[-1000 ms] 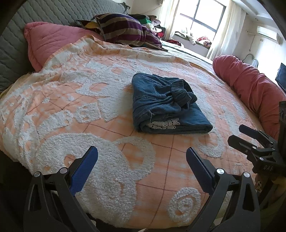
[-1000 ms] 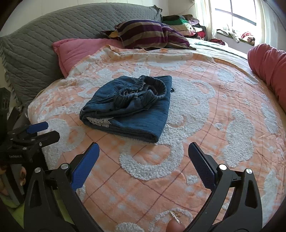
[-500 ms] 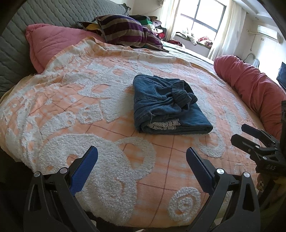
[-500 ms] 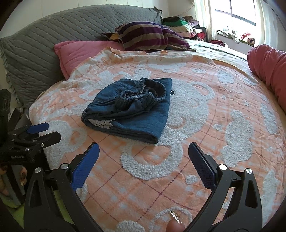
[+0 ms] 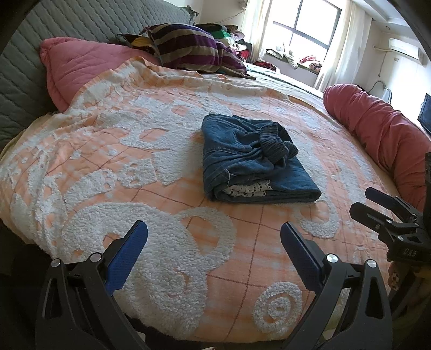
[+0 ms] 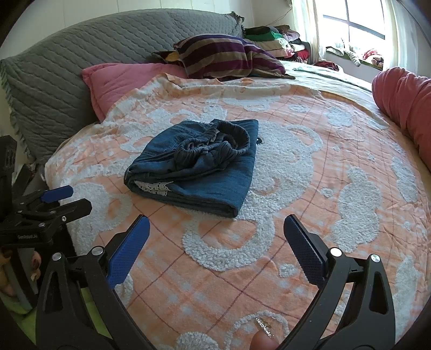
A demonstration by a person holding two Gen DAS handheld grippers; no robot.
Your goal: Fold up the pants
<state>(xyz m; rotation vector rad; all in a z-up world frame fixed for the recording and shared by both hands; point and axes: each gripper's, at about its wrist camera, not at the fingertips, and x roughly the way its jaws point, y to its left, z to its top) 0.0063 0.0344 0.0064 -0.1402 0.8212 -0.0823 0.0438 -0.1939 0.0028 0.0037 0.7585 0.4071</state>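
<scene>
Blue denim pants lie folded into a compact bundle in the middle of the orange and white bedspread, the elastic waistband bunched on top and white lace showing at the near edge. The right wrist view shows the same pants. My left gripper hovers open above the bed's near edge, well short of the pants, nothing between its blue pads. My right gripper is likewise open and empty, back from the pants. Each gripper appears at the side of the other's view: the right gripper, the left gripper.
A pink pillow and a grey quilted headboard stand at the far left. A striped cushion and piled clothes lie behind. A red bolster runs along the right side. A window is beyond.
Both grippers have drawn back slightly from the folded pants and stay open. The pants have not moved.
</scene>
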